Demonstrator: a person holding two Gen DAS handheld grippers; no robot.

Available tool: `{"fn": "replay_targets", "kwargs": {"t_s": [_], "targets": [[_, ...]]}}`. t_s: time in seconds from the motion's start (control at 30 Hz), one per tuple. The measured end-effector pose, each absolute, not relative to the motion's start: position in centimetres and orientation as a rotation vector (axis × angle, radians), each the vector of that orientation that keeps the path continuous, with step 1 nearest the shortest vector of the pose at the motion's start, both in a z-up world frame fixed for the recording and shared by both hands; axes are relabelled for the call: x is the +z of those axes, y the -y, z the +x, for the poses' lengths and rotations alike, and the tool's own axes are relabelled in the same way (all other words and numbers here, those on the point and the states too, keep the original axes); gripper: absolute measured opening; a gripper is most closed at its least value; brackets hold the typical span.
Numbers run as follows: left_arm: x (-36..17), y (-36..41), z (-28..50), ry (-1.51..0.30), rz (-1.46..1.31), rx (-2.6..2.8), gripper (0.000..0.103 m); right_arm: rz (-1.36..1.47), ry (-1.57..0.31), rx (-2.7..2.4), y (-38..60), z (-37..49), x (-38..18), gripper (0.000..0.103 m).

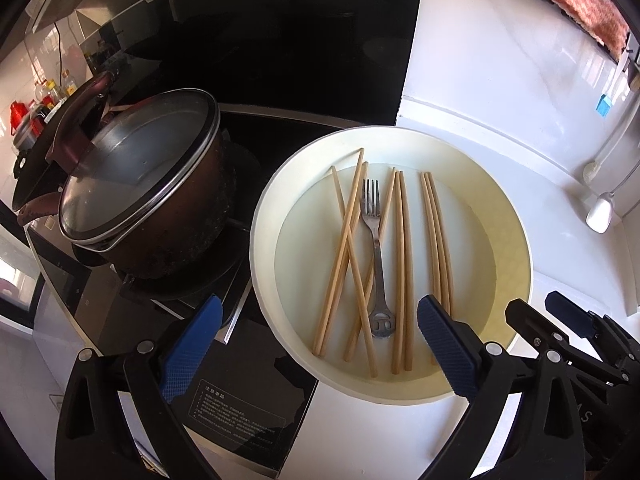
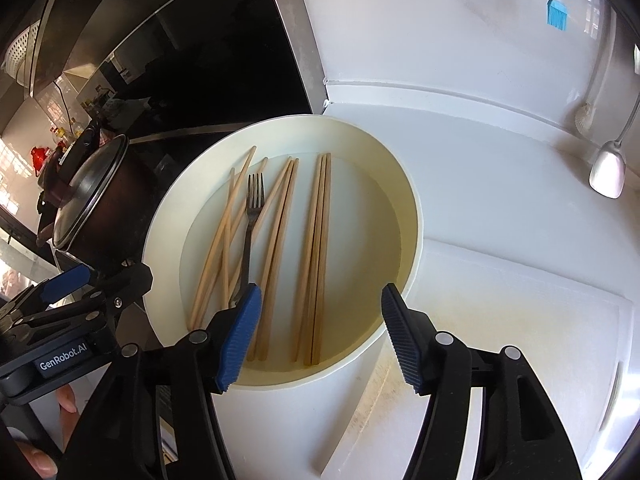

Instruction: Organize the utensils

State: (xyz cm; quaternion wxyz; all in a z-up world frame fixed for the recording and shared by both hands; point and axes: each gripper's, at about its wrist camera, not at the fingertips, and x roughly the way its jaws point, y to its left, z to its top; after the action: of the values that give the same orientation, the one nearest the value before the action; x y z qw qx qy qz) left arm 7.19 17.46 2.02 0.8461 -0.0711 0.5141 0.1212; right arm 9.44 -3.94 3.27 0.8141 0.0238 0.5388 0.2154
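A round cream basin [image 1: 516,236] [image 2: 410,200] stands on the white counter. Inside lie several wooden chopsticks [image 1: 402,264] [image 2: 316,256] and one metal fork [image 1: 374,232] [image 2: 250,224], tines pointing away. Some chopsticks at the left cross each other under the fork; the others lie in neat groups at the right. My left gripper [image 1: 316,340] is open and empty, above the basin's near left rim. My right gripper [image 2: 316,332] is open and empty, above the basin's near rim, over the right-hand chopsticks' near ends.
A brown pot with a glass lid [image 1: 148,184] [image 2: 92,196] sits on the black stove [image 1: 240,380] just left of the basin. A white spoon [image 2: 608,172] and a blue brush [image 2: 557,12] hang at the right wall. A pink cloth [image 1: 584,4] hangs top right.
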Motion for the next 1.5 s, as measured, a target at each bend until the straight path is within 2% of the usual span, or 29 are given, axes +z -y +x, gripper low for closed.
{"fn": "replay_targets", "kwargs": {"t_s": [1.5], "targets": [[2.20, -17.11, 7.12, -1.108, -0.125, 0.258, 0.097, 0.040, -1.150, 0.437, 3.89, 8.61, 3.52, 0.061]]}}
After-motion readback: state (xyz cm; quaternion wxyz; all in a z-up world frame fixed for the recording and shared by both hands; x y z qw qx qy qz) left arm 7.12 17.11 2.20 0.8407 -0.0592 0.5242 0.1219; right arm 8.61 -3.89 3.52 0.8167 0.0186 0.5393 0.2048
